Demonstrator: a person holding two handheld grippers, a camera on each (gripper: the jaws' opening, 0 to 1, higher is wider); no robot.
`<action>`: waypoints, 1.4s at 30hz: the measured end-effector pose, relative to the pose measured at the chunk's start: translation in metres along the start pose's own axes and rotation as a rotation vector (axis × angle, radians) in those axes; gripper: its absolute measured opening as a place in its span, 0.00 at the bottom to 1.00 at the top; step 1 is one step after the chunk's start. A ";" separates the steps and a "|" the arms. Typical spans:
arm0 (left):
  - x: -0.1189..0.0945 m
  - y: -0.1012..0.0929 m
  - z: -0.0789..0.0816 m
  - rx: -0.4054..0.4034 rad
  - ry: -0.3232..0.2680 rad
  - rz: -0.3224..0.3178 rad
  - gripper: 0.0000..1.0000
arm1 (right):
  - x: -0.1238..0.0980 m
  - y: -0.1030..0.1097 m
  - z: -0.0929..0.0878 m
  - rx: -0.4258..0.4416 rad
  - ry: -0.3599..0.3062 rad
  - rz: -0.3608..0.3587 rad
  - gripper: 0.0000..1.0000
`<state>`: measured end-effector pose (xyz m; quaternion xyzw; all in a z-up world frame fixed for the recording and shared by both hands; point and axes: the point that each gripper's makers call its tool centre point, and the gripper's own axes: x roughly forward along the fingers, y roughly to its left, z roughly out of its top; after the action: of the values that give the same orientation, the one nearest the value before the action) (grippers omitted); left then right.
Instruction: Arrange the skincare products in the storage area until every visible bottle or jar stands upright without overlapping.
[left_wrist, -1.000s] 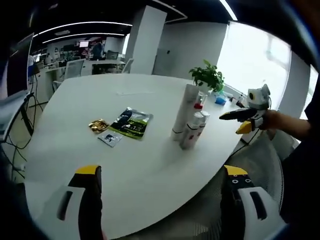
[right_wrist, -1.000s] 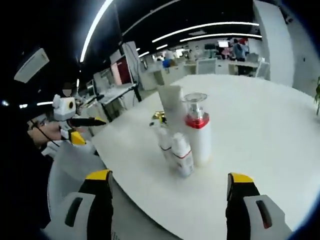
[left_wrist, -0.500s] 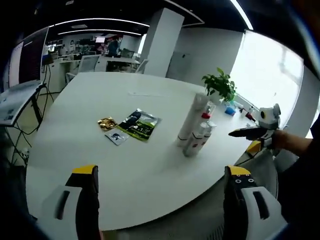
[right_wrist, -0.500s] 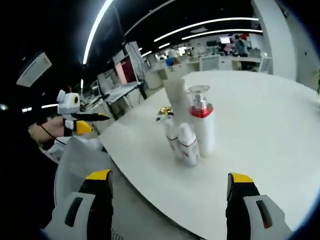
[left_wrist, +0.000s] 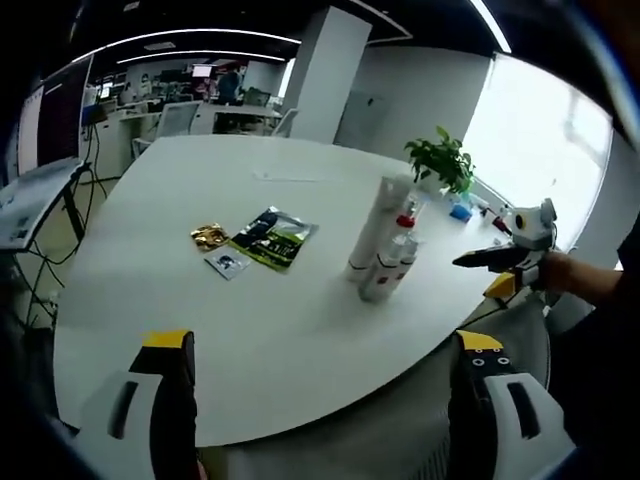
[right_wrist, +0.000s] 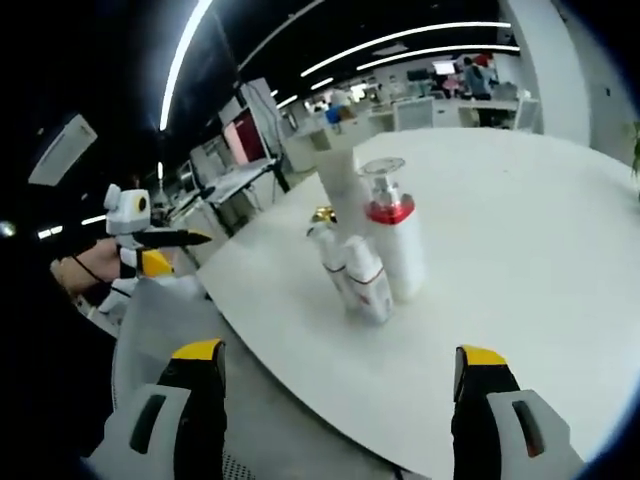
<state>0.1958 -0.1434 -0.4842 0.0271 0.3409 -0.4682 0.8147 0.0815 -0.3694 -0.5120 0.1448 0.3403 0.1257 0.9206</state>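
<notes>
In the left gripper view, the left gripper (left_wrist: 320, 400) hung over the near edge of the white worktop (left_wrist: 300, 330) with its fingers spread wide and empty, while the bottles (left_wrist: 382, 248) stood upright in a tight cluster mid-worktop, near a green packet (left_wrist: 270, 238). In the right gripper view, the right gripper (right_wrist: 335, 405) was likewise open and empty, off the worktop's edge, with the bottles standing ahead and the left gripper off to the left.

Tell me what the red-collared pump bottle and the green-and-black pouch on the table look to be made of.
Red-collared pump bottle: probably opaque white plastic, smooth with an even, slightly glossy look; its cap looks clear, likely plastic too. Green-and-black pouch: seemingly foil or plastic film, since it lies flat and throws bright glints. Neither material is certain from these views.
</notes>
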 end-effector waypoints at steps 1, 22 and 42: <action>0.000 -0.003 0.003 0.008 -0.009 -0.009 0.99 | -0.001 0.000 0.004 -0.004 -0.020 -0.008 0.99; 0.023 0.004 0.014 0.081 0.087 -0.082 0.99 | -0.002 -0.004 0.000 0.025 -0.037 -0.047 0.99; 0.061 0.035 0.056 0.131 0.157 -0.144 0.90 | -0.005 -0.011 0.005 0.034 -0.042 -0.075 0.98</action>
<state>0.2731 -0.1895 -0.4860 0.0920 0.3734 -0.5433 0.7463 0.0824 -0.3825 -0.5096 0.1500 0.3283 0.0824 0.9290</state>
